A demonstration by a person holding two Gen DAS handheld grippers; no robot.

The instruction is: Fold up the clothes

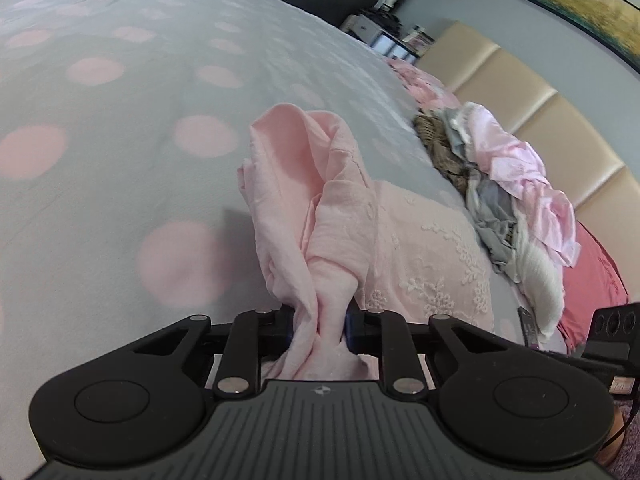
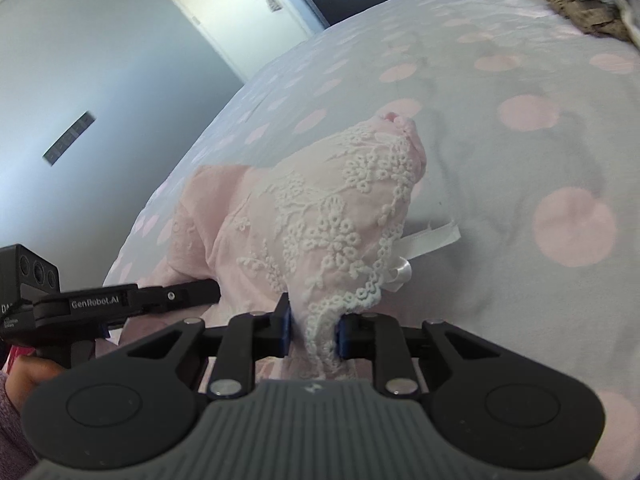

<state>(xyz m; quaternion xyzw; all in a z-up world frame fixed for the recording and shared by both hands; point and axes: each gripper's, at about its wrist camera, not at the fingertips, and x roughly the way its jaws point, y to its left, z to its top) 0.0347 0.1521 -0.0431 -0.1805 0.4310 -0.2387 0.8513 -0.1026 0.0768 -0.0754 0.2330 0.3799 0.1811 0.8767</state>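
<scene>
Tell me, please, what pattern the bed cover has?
Pale grey bed cover with large pink polka dots, clearest in the left wrist view.

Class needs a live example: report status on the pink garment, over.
Left gripper shut on pink garment. Right gripper shut on its lace edge. Garment bunched, partly lifted off the bed. Clothes pile off to the side, nothing blocking.

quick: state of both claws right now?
Left claw: closed on the plain edge of the pink top.
Right claw: closed on the same top's lace edge.
</scene>
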